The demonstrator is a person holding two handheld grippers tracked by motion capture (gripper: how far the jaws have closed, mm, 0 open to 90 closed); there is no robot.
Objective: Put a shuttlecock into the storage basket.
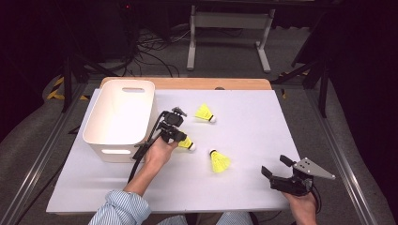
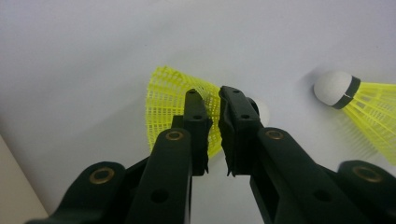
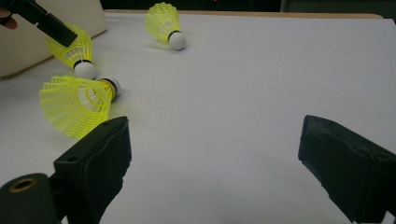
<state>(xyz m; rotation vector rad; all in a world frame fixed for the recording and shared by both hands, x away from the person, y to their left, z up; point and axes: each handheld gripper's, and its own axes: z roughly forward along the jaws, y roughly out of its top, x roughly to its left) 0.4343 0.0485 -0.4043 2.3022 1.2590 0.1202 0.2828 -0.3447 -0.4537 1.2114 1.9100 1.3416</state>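
Your left gripper [image 1: 182,139] had pinched the skirt of the middle shuttlecock [image 2: 175,105] on the white table [image 1: 244,187], just right of the white bin [image 1: 119,117]; its jaws stood nearly together with the yellow mesh caught between the pads; your right gripper [image 3: 215,163] rested near the table's front right corner with its jaws spread wide and nothing between them; two more shuttlecocks lay apart, one farther back [image 1: 205,113], one nearer you [image 1: 219,161]; I judged the thing very light, its plastic skirt springy and easily crushed, its rounded cork slippery; you did best to hold the skirt close to the cork, gently.
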